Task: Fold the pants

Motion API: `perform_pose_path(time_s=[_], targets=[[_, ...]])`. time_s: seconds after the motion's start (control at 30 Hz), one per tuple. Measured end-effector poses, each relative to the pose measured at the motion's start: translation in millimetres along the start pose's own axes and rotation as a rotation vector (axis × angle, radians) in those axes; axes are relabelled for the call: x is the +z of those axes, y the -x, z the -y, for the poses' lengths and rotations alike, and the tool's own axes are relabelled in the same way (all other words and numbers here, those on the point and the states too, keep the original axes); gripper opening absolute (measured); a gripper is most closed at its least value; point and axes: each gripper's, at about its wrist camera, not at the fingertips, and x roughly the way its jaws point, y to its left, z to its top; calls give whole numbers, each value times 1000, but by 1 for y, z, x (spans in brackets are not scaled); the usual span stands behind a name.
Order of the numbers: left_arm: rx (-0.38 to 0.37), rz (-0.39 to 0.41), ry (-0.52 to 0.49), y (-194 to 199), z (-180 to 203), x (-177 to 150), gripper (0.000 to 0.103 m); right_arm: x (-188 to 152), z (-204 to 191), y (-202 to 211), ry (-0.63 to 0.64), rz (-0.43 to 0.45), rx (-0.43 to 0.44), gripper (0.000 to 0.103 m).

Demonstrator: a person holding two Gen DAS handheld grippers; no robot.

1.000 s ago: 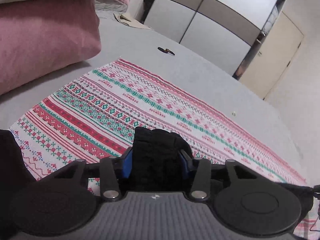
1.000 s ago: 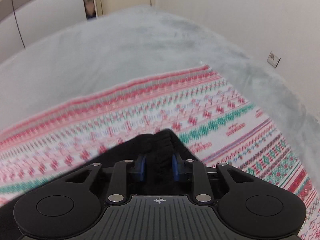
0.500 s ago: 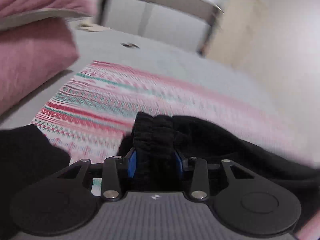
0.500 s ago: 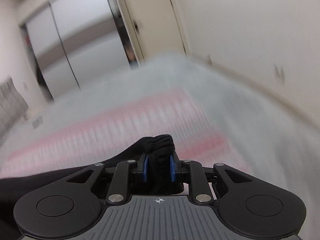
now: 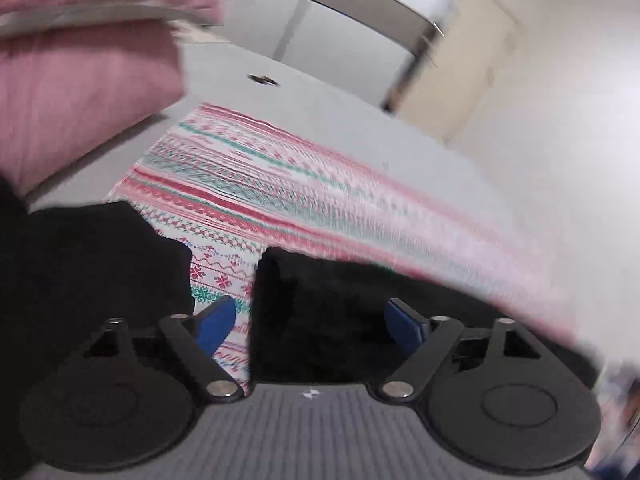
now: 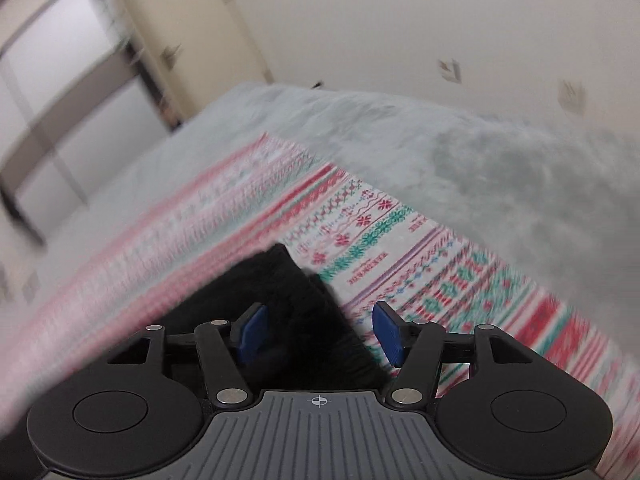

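The black pants lie on a red, green and white patterned cloth spread over the grey bed. My left gripper is open, its blue pads spread wide, with the pants' edge lying loose between them. Another black part of the pants lies to the left. My right gripper is open too. The black pants sit between its blue pads, not pinched, on the patterned cloth.
Pink pillows are stacked at the left on the grey bed. A small dark object lies on the bed beyond the cloth. A wardrobe and a door stand behind. The grey bed reaches the wall on the right.
Both grippers were shut on the pants' bunched edge and have opened, letting it go. Both views swung and dropped low over the cloth.
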Motion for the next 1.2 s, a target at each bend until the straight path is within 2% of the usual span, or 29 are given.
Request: perform_pose_path(time_s=[0.1,0.23,0.33,0.4,0.53,0.6,0.63,0.67,0.7,0.73,0.77,0.8,0.9,1.0,1.07,1.13,1.17,1.2], targets=[[-62,-19,125,-10,-1,1,101,-2,-8,-3,-74,-48,25,59],[36,-102,231,-40,12,-5,101,0,-24,-23,-146,-111,-72,59],[48,-142,421,-55,3,-11,101,5,-27,-35,-310,-162,-59,61],[37,-159,511,-63,0,-12,101,8,-35,-44,-332,-181,-86,61],[20,-164,560,-75,5,-12,102,13,-43,-67,-323,-202,-180,61],[68,-153,575,-82,8,-13,102,13,-41,-80,-338,-227,-211,59],[103,-158,588,-86,9,-13,97,13,-41,-85,-333,-233,-227,57],[143,-161,591,-92,11,-13,91,11,-39,-91,-334,-238,-239,48],[179,-161,581,-96,14,-12,77,10,-38,-95,-336,-243,-252,37],[199,-161,569,-100,16,-11,67,9,-37,-97,-335,-246,-259,31],[205,-156,564,-100,18,-11,59,9,-38,-99,-330,-252,-262,19],[209,-154,561,-101,19,-9,52,10,-39,-100,-330,-257,-251,9],[178,-101,528,-94,21,4,46,19,-51,-93,-299,-248,-213,5],[89,-2,512,-90,23,31,44,45,-72,-82,-261,-212,-146,4],[0,93,507,-83,21,45,44,68,-96,-70,-216,-158,-81,4],[-90,180,483,-68,16,42,44,84,-121,-41,-157,-45,50,4],[-88,190,455,-62,13,35,44,86,-128,-23,-115,16,126,4],[-63,158,442,-59,8,26,44,83,-130,-7,-76,52,163,3]])
